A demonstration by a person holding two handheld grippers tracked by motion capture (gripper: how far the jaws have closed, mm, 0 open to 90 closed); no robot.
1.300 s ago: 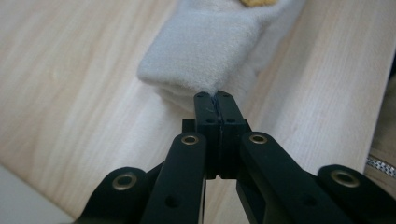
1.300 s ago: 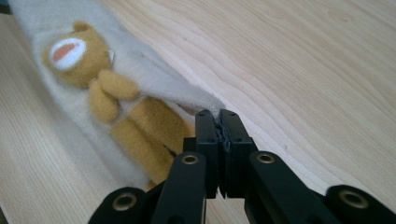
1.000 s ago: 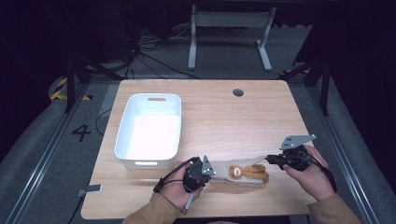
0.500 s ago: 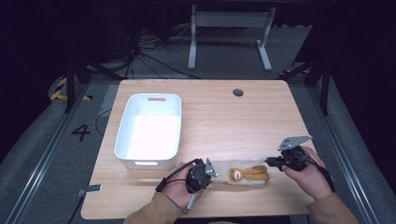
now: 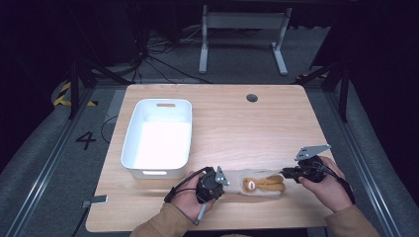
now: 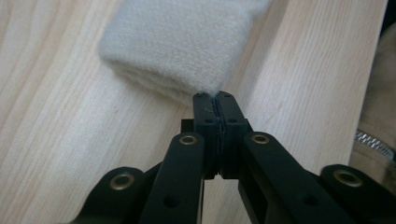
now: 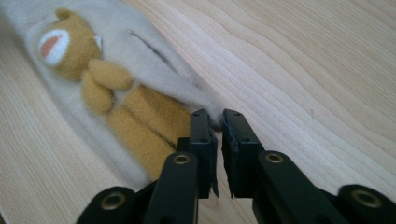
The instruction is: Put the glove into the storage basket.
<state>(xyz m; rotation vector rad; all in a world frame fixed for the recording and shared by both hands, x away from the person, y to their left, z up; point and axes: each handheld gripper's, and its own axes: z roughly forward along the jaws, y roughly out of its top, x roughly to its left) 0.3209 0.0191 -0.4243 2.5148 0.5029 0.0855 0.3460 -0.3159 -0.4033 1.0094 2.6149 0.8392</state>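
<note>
A cream fleece sock (image 5: 259,185) with a brown bear on it lies flat on the wooden table (image 5: 237,123) near the front edge. In the left gripper view its plain end (image 6: 187,42) reaches the tips of my left gripper (image 6: 215,98), whose jaws are pressed together on the fabric's edge. In the high view that gripper (image 5: 228,183) sits at the sock's left end. My right gripper (image 5: 285,173) is at the other end. Its jaws (image 7: 215,116) have just been opening and stand slightly apart, with a corner of the sock (image 7: 140,116) at their tips, not squeezed.
A white plastic bin (image 5: 131,138) stands at the left of the table, just behind my left hand. A round cable hole (image 5: 252,98) sits near the far edge. Bare wood spreads across the middle and right.
The sock now lies longer and flatter between the two grippers. The right gripper's jaws have parted a little. Both hands have hardly shifted.
</note>
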